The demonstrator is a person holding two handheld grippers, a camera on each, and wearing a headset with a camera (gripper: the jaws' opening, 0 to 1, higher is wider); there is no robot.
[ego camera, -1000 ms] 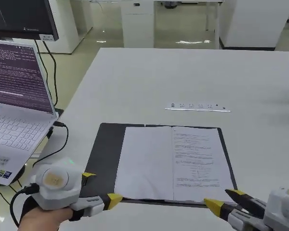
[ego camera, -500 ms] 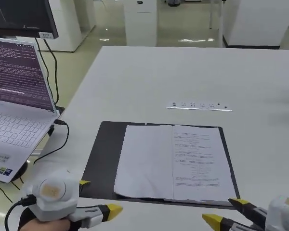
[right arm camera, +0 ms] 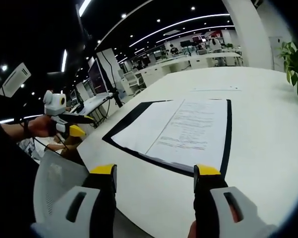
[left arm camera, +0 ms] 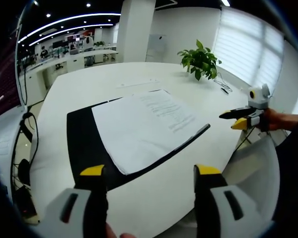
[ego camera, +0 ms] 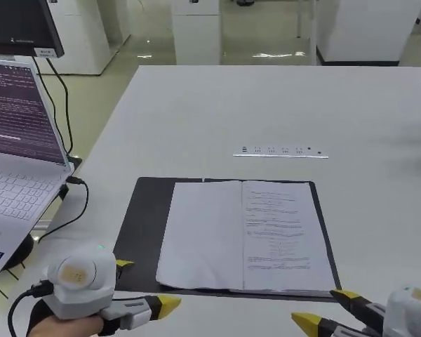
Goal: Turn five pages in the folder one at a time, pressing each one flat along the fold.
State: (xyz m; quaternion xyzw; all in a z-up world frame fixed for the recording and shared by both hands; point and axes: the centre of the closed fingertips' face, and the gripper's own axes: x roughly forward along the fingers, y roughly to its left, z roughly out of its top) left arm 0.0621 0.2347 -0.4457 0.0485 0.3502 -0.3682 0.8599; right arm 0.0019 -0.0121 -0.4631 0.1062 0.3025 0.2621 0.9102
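Note:
A black folder (ego camera: 146,232) lies open on the white table, with a blank white page (ego camera: 200,235) on the left and a printed page (ego camera: 277,235) on the right. Both pages lie flat. My left gripper (ego camera: 146,283) hovers open just off the folder's near left corner, touching nothing. My right gripper (ego camera: 326,309) is open near the near right corner, a little short of the folder's edge. In the left gripper view the open gripper (left arm camera: 149,170) faces the folder (left arm camera: 82,141) and the right gripper (left arm camera: 241,118). In the right gripper view the open gripper (right arm camera: 155,170) faces the folder (right arm camera: 179,129) and the left gripper (right arm camera: 69,124).
An open laptop (ego camera: 14,154) stands at the left off the table's edge, with a black cable (ego camera: 70,203) trailing beside it. A socket strip (ego camera: 281,152) is set in the table beyond the folder. A potted plant (left arm camera: 199,60) stands at the far end.
Both grippers have drawn back a little from the folder's near edge, the right one off its near right corner. The head view has shifted slightly. The pages lie as before.

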